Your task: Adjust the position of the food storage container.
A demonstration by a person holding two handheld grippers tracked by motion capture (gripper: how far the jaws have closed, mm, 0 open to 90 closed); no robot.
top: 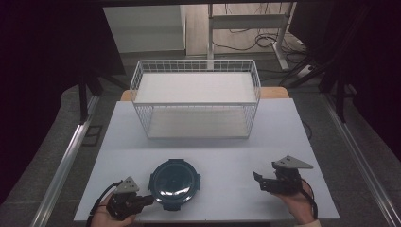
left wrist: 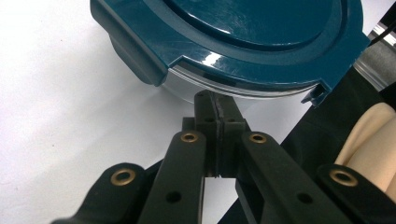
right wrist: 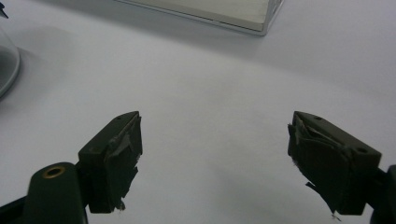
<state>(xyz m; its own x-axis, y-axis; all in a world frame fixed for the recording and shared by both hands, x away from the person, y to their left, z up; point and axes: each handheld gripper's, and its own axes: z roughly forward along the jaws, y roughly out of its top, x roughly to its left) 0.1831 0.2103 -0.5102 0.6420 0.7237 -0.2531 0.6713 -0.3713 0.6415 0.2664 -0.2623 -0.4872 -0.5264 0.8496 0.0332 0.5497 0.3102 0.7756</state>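
**Closed left jaws at the container's rim**

At the table's (top: 213, 142) near edge, the left gripper (left wrist: 215, 100) is held with its jaws pressed together, empty, tips just under the teal lid of the round container (top: 174, 183). The right gripper (right wrist: 215, 158) is kept spread and empty, well apart. Any nudge is best made slowly, low and level. Beyond stands the wire basket (top: 196, 66).

One round teal-lidded container (top: 174, 183); one white wire basket (top: 196, 99); two claws: left (top: 145, 200), right (top: 258, 181).
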